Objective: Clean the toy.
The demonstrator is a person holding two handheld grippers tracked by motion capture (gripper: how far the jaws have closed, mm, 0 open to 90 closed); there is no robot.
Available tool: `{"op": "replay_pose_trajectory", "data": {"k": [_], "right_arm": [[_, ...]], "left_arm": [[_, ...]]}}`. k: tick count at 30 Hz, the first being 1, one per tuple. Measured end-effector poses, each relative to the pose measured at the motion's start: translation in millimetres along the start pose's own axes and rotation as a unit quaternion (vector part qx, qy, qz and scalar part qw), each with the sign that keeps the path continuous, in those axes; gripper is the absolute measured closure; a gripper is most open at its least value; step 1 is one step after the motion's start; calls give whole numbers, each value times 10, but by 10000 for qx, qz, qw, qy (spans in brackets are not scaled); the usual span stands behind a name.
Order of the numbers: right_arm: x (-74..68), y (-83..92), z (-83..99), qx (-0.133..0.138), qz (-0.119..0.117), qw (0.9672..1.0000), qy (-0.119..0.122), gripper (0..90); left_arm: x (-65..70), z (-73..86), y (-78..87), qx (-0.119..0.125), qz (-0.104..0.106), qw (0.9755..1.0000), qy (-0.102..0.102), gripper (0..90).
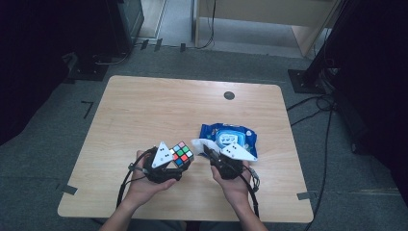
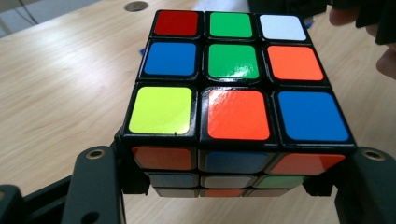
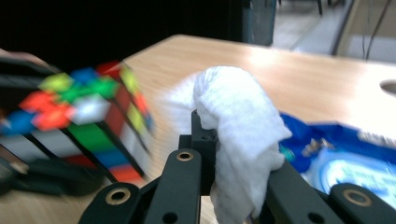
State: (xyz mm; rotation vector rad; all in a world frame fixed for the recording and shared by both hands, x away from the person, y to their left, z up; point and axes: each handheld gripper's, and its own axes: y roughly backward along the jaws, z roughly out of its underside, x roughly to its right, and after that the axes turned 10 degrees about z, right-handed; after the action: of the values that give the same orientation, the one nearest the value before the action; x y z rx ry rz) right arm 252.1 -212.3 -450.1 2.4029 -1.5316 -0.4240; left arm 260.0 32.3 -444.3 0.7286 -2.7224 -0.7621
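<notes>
Firmly clamped, cube sits between left hand-held gripper jaws — lifted.

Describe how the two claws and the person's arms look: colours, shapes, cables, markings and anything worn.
Both claws are black. The left claw and right claw each carry a pale three-cornered plate on top, marked with small dark dots. Their flat black fingers have brass-ringed screw holes. A black cable loops back from each body along the forearm. The forearms are bare, with no sleeves, gloves or watch to be seen.
</notes>
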Motion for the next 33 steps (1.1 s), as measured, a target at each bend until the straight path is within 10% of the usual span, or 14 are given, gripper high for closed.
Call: {"op": "replay_pose_trajectory", "data": {"k": [9,17,27,33], "right_arm": [[-143,-146,185,-365,-490,9975,357,821],[-162,-177,204,-265,-634,9974,203,165],[-531,-178,260,139,-1136,9909,704,150],[-628,-214,302,350,-903,9919,827,207]], "left_arm": [[-292,32,253,310,-174,9981,501,343],[-336,28,297,382,-156,9970,652,342],[-210,-36,180,441,247,9952,836,342],[-113,-61,101,322,410,9955,790,342]]}}
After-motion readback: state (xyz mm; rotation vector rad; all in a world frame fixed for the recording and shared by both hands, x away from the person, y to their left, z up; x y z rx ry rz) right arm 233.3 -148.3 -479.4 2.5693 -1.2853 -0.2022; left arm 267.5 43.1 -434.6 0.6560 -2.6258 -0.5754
